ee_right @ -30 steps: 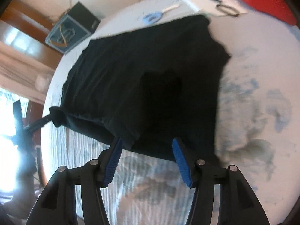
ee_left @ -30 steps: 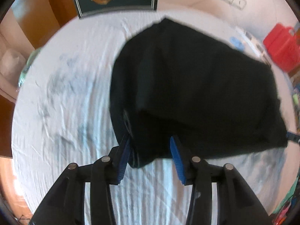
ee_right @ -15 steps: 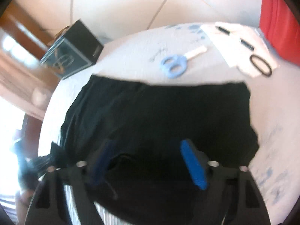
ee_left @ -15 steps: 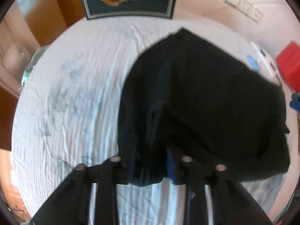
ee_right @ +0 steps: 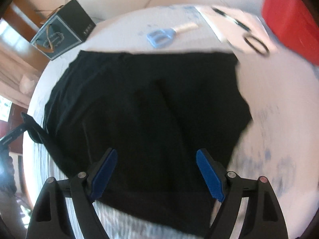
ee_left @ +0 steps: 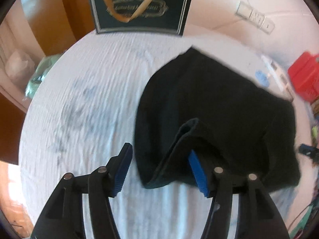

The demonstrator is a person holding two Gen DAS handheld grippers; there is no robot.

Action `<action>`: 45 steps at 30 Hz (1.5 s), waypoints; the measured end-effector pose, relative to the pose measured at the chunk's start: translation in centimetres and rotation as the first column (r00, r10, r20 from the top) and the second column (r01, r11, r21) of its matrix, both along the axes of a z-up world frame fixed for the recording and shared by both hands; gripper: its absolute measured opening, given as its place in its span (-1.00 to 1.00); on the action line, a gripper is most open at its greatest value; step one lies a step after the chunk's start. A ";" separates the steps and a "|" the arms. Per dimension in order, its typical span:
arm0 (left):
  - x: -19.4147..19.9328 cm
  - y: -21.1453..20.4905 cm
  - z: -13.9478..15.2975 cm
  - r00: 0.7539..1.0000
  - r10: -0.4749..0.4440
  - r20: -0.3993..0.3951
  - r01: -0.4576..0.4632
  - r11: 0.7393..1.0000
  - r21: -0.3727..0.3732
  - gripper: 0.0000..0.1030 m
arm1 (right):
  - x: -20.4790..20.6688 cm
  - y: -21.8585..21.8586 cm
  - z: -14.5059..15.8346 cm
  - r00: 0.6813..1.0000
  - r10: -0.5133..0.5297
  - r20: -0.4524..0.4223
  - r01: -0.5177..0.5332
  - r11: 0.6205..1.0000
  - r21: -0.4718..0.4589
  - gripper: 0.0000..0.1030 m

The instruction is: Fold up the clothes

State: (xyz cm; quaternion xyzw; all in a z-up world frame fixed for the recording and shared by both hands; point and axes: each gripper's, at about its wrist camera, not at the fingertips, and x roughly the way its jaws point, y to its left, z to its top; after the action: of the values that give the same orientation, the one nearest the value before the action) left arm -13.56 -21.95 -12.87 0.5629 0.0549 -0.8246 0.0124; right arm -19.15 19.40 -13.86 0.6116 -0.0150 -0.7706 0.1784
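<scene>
Both tongs stand with their blue pads spread apart, gripping nothing. Left tongs (ee_left: 160, 168) hover low over the near corner of the black garment (ee_left: 215, 107), where a folded edge of the cloth rises in a ridge between the two pads; the right-hand pad sits tucked partly under that raised fold, while the left-hand pad is over bare white sheet just beside the cloth. Right tongs (ee_right: 157, 172) hang over the middle of the near part of the black garment (ee_right: 151, 107), with dark fabric filling the whole gap between the pads.

That garment lies spread on a round worktop (ee_left: 79, 103) covered by a wrinkled white sheet with faint bluish smudges. From the right wrist view it reads as a broad, roughly squared shape with a straight far edge and a lengthwise crease down the middle; whether a sleeve is folded in under it is hard to tell, the cloth being so dark.

Beyond the far edge lie blue-handled scissors (ee_right: 163, 36), and further right a white sheet of paper with black-handled scissors (ee_right: 256, 42) on it. A dark gift bag (ee_left: 139, 8) with tan ribbon handles stands at the back rim, and a red container (ee_left: 305, 75) sits at the right side.
</scene>
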 end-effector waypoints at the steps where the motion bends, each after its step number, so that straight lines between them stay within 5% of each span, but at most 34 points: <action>1: 0.6 -0.3 -0.7 1.000 -0.008 0.022 0.008 1.000 -0.003 0.12 | 0.9 0.9 -0.3 1.000 -0.011 0.013 0.010 1.000 0.001 0.61; 8: 2.8 -2.4 -3.8 0.992 0.008 0.123 -0.013 0.999 0.046 0.12 | 4.7 6.2 -2.7 0.989 -0.112 0.092 0.109 0.993 0.039 0.61; 14: 3.6 -0.4 -0.6 0.998 -0.054 -0.007 0.055 0.988 0.146 0.12 | 5.9 6.7 -2.4 0.990 -0.139 0.032 0.140 0.990 -0.024 0.61; 18: 3.2 1.5 0.7 0.993 -0.101 -0.056 0.107 0.986 0.125 0.12 | 6.5 5.8 -1.3 0.988 -0.150 -0.041 0.149 0.989 -0.022 0.63; 22: 2.2 2.8 -1.0 0.995 -0.096 -0.021 0.097 0.995 0.018 0.12 | 5.9 4.7 -2.2 0.991 -0.131 -0.020 0.131 0.991 0.015 0.64; 23: 2.5 3.2 -1.6 0.995 -0.096 0.000 0.096 0.995 0.002 0.08 | 5.9 4.5 -2.5 0.993 -0.116 -0.015 0.117 0.993 0.018 0.59; 24: 2.7 3.7 -2.1 0.995 -0.101 0.022 0.101 0.995 -0.008 -0.13 | 5.9 4.3 -3.0 0.995 -0.103 -0.004 0.103 0.994 0.030 0.27; 26: 3.0 4.0 -3.2 0.991 -0.119 0.066 0.122 0.992 -0.030 -0.20 | 6.6 4.5 -3.8 0.996 -0.085 0.028 0.082 0.993 0.079 -0.33; 29: 3.2 4.4 -3.9 0.982 -0.147 0.121 0.154 0.987 -0.044 -0.20 | 7.3 5.5 -3.8 0.996 -0.081 0.033 0.076 0.989 0.127 -0.52; 34: -0.4 3.9 -1.1 0.981 -0.162 0.109 0.161 0.987 0.020 -0.20 | 6.0 7.9 -2.5 0.989 -0.105 0.100 0.101 0.994 0.053 -0.49; 39: -7.2 3.6 2.5 0.986 -0.167 0.024 0.166 0.985 0.040 0.18 | 0.7 9.8 0.5 0.983 -0.168 0.075 0.172 0.984 -0.044 0.06; 42: -12.6 5.4 2.2 0.982 -0.183 0.039 0.182 0.983 0.033 0.18 | -5.0 9.7 1.4 0.973 -0.221 0.063 0.221 0.975 -0.003 0.38; 45: -17.3 6.8 1.2 0.981 -0.188 0.053 0.187 0.982 0.022 0.18 | -10.5 9.4 1.4 0.963 -0.258 0.078 0.257 0.966 0.021 0.45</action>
State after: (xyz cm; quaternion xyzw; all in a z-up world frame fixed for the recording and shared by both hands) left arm -30.84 -15.14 -11.63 0.5881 0.0085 -0.8058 -0.0687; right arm -29.60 28.79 -12.42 0.6357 -0.0973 -0.7624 0.0727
